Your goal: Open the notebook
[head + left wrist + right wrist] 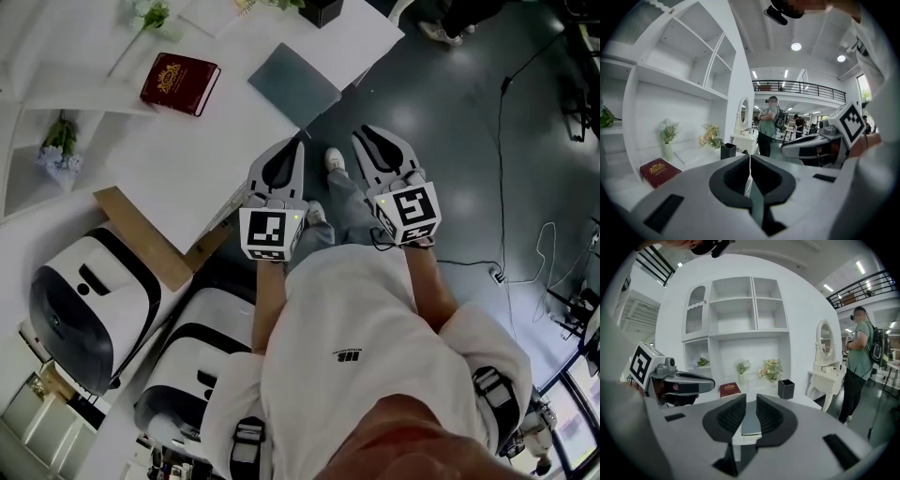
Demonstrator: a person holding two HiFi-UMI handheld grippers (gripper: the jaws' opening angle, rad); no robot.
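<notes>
Head view: L gripper (pixel 295 148) shut, empty; R gripper (pixel 367 133) slightly open, empty; notebook (pixel 293 82) closed on table (pixel 216 159), far of both.

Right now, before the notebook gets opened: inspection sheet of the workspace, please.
Surface: white desk, mostly bare near the claws.
Job's things: grey notebook closed, flat near the desk edge, untouched.
Clutter: red book closed; flowers; black holder; cardboard sheet beside the desk.
Grippers: left claw shut, empty; right claw open, nothing between its jaws.
Cables: thin cable trailing over the dark floor.
Surroundings: person standing beyond the desk; white machines on the floor.
</notes>
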